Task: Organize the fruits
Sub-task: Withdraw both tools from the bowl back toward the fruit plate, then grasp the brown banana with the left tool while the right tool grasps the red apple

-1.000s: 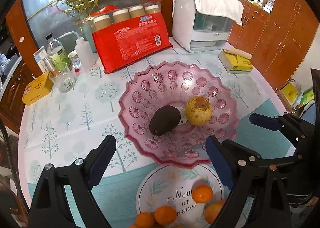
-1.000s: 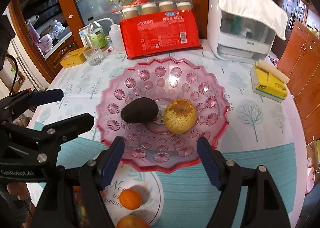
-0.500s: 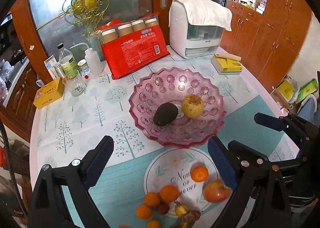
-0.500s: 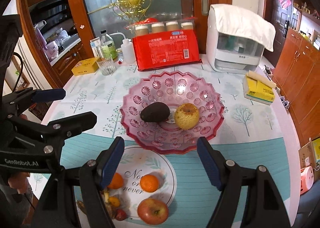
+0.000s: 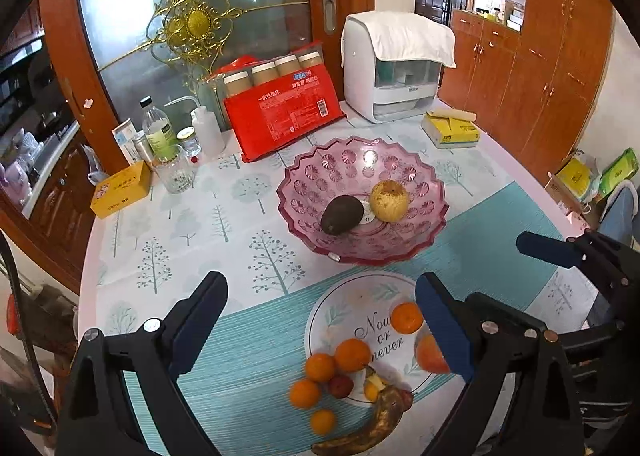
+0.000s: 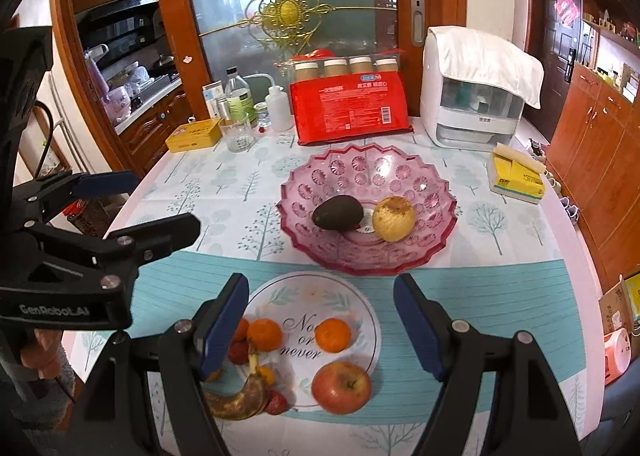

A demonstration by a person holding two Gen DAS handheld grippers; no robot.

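On the body of the left tongs [image 6: 120, 208], seen from the right camera, is printed "GenRobot.AI", and the round white mat [image 6: 312, 330] on the surface [image 6: 224, 192] carries the words "Now or never". Both the left tongs and the right tongs [image 6: 320, 316] are wide open and hold nothing; they hang above the near part of the surface. On and around the mat lie a red apple [image 6: 341, 387], several mandarins [image 6: 333, 334], a dark overripe banana [image 6: 240, 398] and small red fruits [image 6: 277, 403]. Behind the mat stands the pink glass bowl [image 6: 366, 256], with an avocado [image 6: 338, 212] and a yellow pear [image 6: 393, 218] just beside each other inside. Farther back are a red pack of paper cups [image 6: 350, 112] whose Chinese label is too small to read, a white appliance [image 6: 472, 112] under a towel, a yellow tissue pack [image 6: 518, 178], a yellow tin [image 6: 194, 135], a glass [image 6: 238, 136] and bottles [image 6: 239, 100].
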